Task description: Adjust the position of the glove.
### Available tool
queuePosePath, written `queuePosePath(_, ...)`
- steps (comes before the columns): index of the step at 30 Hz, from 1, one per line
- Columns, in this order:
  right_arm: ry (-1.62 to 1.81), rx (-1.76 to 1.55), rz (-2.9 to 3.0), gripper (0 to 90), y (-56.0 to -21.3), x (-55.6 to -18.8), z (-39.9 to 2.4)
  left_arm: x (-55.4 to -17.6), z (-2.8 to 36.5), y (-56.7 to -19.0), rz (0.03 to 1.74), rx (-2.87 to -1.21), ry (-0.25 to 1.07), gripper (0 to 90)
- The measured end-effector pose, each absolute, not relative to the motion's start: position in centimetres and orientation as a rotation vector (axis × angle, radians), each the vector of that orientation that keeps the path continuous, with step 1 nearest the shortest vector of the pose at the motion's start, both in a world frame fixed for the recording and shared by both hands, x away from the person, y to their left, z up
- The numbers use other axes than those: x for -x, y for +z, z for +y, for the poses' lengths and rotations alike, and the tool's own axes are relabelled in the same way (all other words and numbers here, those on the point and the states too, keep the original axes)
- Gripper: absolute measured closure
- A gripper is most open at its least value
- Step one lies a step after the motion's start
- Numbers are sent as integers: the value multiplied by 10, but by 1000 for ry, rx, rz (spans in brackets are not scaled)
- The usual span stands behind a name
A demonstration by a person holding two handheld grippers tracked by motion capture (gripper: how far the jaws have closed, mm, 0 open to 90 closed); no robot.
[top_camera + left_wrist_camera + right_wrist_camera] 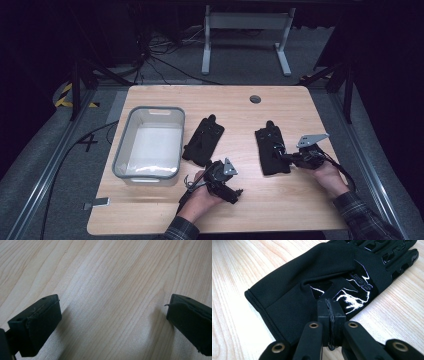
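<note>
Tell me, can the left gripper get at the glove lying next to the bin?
Probably yes: the left gripper is open over bare table, and nothing lies between it and that black glove beside the bin.

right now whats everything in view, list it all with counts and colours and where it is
black fabric gloves: 2, black; one mid-table just right of the bin, one farther right, its edge pinched by the right gripper
grey plastic bin: 1, grey rim with pale inside, left part of the table
light wooden table: 1, pale wood, with a small round grey hole near its far edge
white metal frame: 1, white, on the floor beyond the table
black cables: several, black, on the grey floor behind the table
left gripper: 1, black, jaws wide apart over bare wood, near edge of the table
right gripper: 1, black, jaws closed on the right glove
hands: 2, plaid sleeves, at the near edge
</note>
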State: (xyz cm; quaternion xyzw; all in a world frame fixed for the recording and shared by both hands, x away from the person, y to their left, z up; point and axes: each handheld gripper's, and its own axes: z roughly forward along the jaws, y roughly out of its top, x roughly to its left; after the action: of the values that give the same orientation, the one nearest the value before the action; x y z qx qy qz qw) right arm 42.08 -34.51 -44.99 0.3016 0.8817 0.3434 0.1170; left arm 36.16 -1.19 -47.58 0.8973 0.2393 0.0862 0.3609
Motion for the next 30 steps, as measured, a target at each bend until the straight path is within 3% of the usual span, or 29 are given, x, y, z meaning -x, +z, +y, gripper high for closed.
queuePosePath(30, 1007, -900, 2631, 893, -449, -371, -368, -361, -12, -476, 619, -2312, 224, 0)
